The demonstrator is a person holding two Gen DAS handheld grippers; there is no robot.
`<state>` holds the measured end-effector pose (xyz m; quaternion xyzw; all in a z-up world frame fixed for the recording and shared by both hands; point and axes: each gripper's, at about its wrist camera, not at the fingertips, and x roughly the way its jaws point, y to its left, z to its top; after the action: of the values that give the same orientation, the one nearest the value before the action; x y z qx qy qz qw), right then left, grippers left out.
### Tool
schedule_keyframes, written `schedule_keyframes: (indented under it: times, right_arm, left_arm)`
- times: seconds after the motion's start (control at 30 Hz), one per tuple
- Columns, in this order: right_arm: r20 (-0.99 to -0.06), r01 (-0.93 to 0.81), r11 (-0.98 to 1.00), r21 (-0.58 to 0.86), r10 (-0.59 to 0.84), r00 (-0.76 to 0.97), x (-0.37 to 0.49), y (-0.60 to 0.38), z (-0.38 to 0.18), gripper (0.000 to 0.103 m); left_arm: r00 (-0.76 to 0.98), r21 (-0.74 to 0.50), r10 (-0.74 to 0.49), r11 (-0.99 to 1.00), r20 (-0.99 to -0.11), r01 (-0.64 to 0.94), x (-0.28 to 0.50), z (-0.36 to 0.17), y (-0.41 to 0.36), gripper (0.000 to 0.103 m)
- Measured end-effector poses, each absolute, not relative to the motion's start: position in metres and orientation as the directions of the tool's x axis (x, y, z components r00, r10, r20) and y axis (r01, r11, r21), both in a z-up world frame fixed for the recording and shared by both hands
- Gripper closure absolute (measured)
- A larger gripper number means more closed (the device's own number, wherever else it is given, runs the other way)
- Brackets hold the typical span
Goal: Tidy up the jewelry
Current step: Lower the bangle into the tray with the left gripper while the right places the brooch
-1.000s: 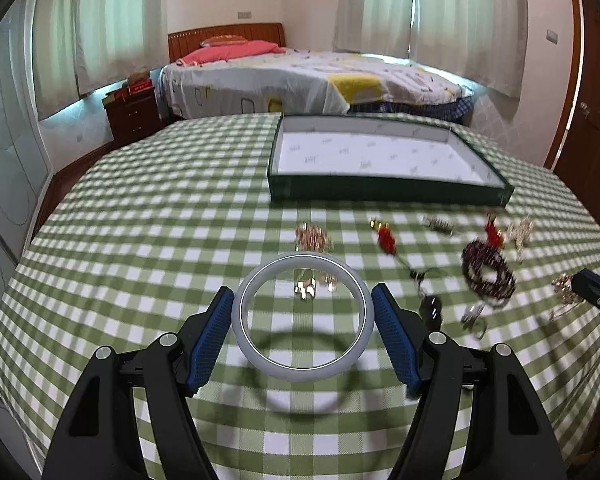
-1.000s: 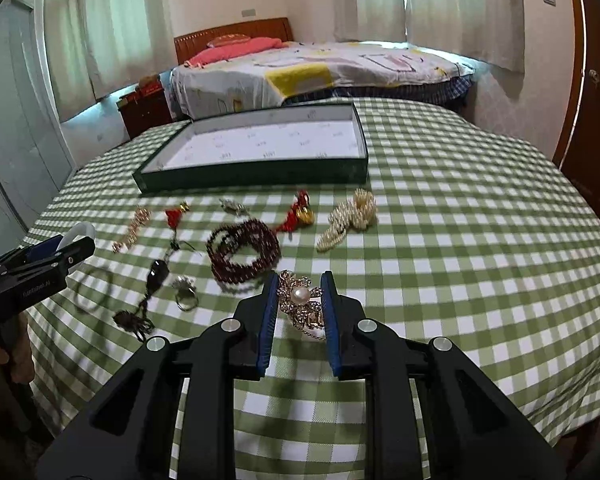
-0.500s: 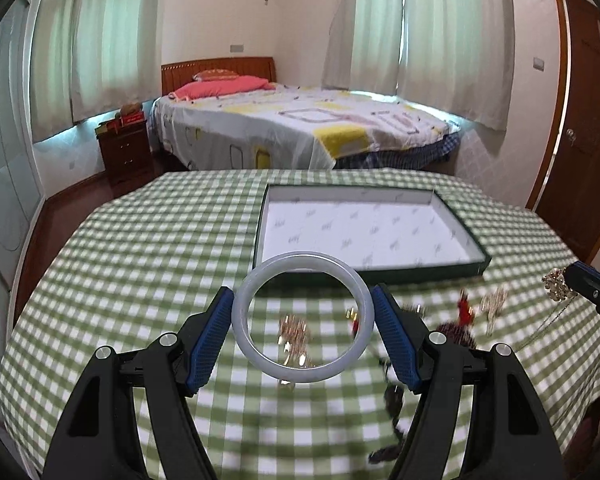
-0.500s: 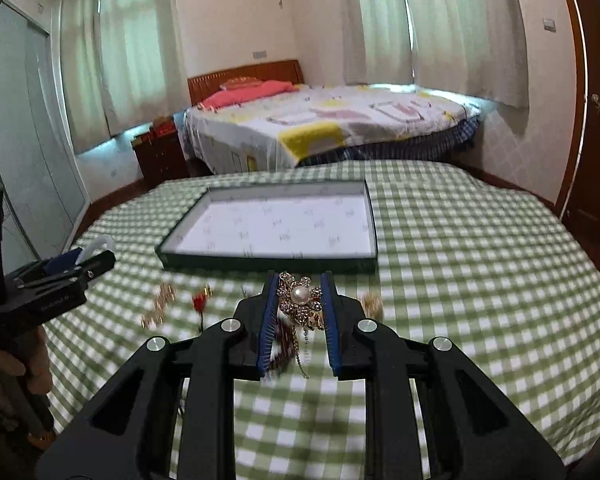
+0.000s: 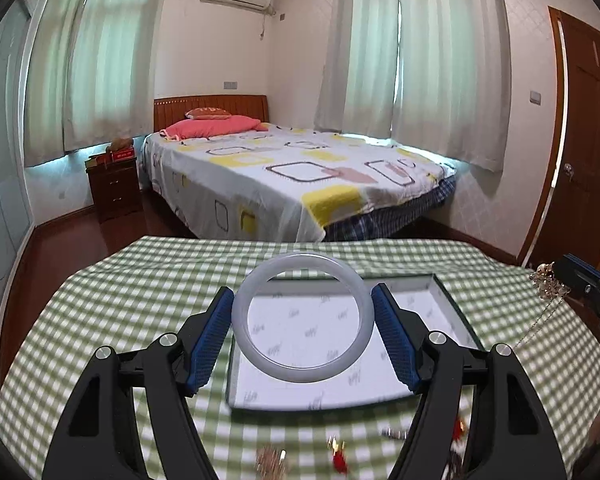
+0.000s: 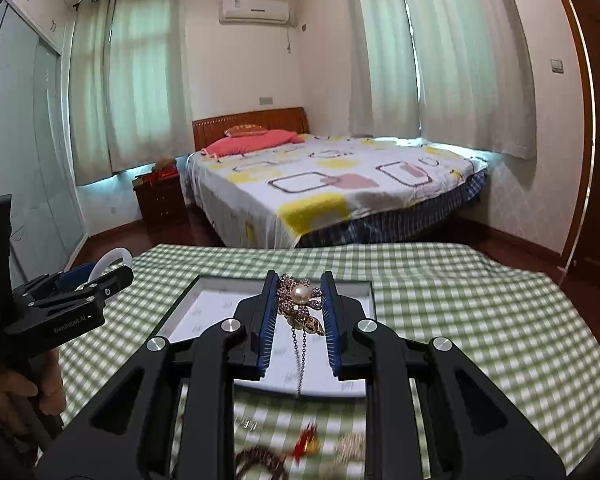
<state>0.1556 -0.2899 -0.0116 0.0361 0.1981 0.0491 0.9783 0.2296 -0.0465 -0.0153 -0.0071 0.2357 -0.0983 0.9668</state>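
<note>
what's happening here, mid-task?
A person is sorting jewelry with two handheld grippers. The left gripper holds a pale bangle; the right gripper holds a pearl brooch with its chain dangling. Both are raised over the open tray. More jewelry lies on the checked tablecloth.

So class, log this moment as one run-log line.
left tongs: grip bangle | right tongs: grip pearl brooch | both above tray
</note>
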Motion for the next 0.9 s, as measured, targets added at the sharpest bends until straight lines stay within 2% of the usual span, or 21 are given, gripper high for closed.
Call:
schedule_keyframes:
  times: [0.13,0.5,0.9]
  right_arm:
    - [-0.421,-0.07,0.993,0.094,0.103,0.901,0.19,-0.296,-0.035,0.082]
    - [-0.614,-0.048,0.992,0.116,0.109,0.782,0.241,-0.3,-0.13,0.082]
    - [-0.702,-0.048,0.992,0.114,0.115,0.703,0.252,-0.298,-0.166,0.082]
  left_arm:
    - [0.858,-0.062,-0.19,0.981,-0.477,0.183,0.254,-0.032,-0.057,0.034]
    - [0.721,-0.063,-0.174,0.982,-0.671,0.178,0.297,-0.122,-0.073,0.034]
    - [0.622,-0.064,-0.148,0.986,-0.769,0.155,0.314,-0.156,-0.077,0.034]
